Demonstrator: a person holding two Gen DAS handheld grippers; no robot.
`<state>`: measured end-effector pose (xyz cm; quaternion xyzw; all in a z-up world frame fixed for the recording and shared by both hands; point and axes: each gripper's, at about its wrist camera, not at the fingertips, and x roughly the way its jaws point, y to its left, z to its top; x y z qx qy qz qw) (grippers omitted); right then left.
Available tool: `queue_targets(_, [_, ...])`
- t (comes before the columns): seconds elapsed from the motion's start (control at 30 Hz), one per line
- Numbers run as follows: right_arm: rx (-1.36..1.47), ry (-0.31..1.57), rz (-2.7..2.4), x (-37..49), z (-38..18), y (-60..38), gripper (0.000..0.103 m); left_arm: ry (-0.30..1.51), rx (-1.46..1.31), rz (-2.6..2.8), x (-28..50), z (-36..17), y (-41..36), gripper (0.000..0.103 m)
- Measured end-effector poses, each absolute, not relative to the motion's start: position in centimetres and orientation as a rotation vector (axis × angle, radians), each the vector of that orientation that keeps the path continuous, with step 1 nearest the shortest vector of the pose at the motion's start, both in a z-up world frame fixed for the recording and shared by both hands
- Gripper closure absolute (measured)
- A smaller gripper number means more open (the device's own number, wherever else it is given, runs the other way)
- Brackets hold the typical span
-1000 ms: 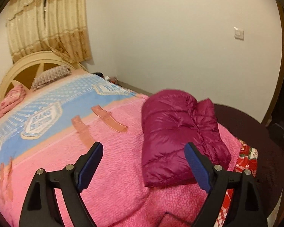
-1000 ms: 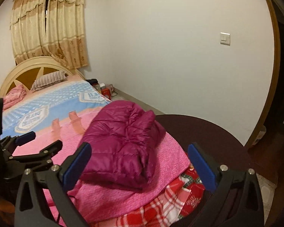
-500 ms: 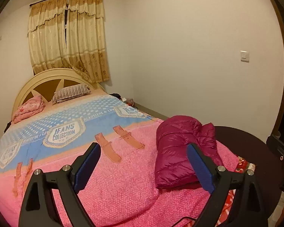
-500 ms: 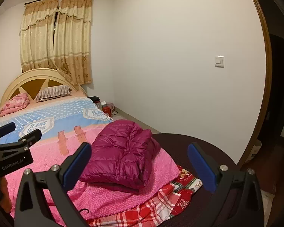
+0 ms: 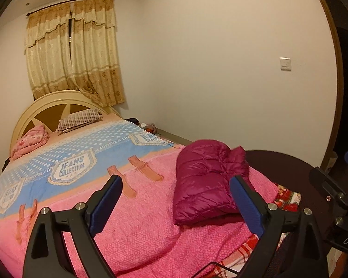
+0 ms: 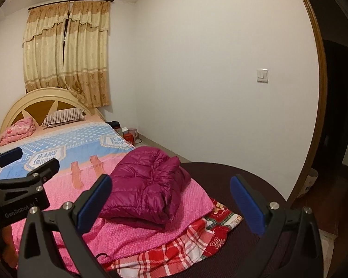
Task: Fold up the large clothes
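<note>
From the left wrist camera I see my left tongs spread wide with nothing between the blue pads. Past them the magenta puffer jacket lies folded into a thick bundle on the pink blanket, close to the foot corner of the bed on its right side. The jacket is clear of both pads; the right pad only overlaps its lower edge in the picture. Further up the bed I can read "JEANS COLLECTION" on the blue cover, and a striped pillow and a pink bundle sit against the cream headboard. At the right edge I catch part of my right tongs, a black frame with a blue tip.

From the right wrist camera my right tongs are also wide apart and hold nothing. The jacket rests on the pink blanket just beyond the left pad, its quilted folds stacked, the upper layer bunched toward the wall side. Under the blanket's edge a red plaid cloth hangs out over the dark round footboard. My left tongs reach in from the left side, above the blanket and well apart from the jacket. On the wall to the right there is a light switch, and yellow curtains hang behind the headboard.
</note>
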<state>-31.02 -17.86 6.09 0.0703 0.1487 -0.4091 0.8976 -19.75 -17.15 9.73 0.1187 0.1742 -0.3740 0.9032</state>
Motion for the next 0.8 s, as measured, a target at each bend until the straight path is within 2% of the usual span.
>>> queue_targets(0.8, [0.169, 0.29, -0.845, -31.9, 6.5, -17.5, 0.0, 0.318, 0.261, -0.76, -21.1, 10.1, -16.8, 0.008])
